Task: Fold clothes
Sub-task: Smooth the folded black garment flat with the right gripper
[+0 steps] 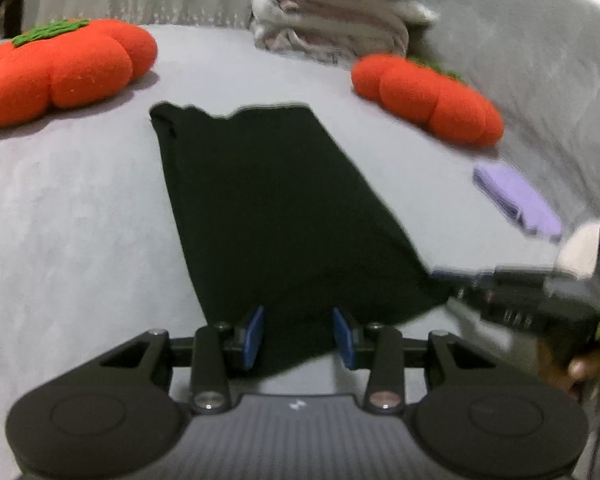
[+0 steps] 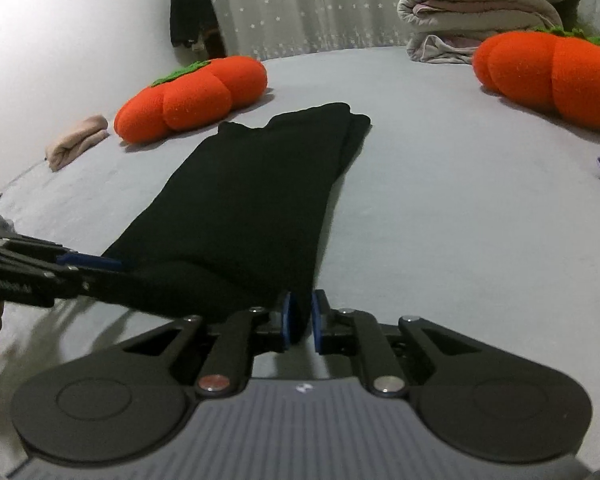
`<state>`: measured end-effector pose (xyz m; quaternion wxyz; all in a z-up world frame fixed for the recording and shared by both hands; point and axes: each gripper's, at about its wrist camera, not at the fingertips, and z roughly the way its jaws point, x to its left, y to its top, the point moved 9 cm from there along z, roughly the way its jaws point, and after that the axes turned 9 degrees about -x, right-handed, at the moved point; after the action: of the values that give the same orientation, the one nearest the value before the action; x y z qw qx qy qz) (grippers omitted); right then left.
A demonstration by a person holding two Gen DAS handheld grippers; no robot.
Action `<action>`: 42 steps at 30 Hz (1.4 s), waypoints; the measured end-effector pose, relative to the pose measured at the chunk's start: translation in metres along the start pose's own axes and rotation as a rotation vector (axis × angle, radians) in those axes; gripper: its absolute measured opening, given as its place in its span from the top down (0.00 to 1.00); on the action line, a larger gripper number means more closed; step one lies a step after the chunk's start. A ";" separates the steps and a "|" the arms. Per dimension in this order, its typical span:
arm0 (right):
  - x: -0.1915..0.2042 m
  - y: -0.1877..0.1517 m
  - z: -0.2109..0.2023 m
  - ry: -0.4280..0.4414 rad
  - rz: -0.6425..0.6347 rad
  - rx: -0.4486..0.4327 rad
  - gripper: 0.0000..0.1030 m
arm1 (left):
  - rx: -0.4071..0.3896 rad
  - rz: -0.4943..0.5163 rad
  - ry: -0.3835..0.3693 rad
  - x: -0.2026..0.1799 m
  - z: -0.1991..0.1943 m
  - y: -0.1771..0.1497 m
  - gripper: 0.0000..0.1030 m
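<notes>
Two claws meet the near hem of the black garment (image 2: 244, 200), which lies lengthwise mid-frame on the bed (image 2: 440, 220). The right claw (image 2: 301, 322) pinches its corner; the left claw (image 1: 299, 336) stands half open around cloth. Close it before lifting, then carry both corners evenly.
</notes>
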<state>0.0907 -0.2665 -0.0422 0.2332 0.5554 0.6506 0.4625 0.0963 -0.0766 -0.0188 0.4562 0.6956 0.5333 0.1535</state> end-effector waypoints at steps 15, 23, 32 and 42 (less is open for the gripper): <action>0.001 -0.004 -0.001 -0.004 -0.021 -0.017 0.87 | 0.027 0.027 0.065 0.011 0.009 -0.005 0.60; 0.001 -0.005 -0.001 -0.001 -0.022 -0.022 0.87 | 0.032 0.012 0.153 0.026 0.005 -0.003 0.60; -0.003 -0.003 -0.003 0.005 -0.009 -0.027 0.83 | 0.051 -0.008 0.179 0.038 0.000 -0.001 0.60; -0.019 0.004 -0.007 -0.060 -0.001 -0.054 0.67 | 0.042 -0.017 0.265 0.059 -0.007 0.007 0.60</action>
<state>0.0923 -0.2873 -0.0397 0.2678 0.5624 0.6306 0.4630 0.1182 -0.0212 -0.0261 0.3682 0.6741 0.5979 0.2290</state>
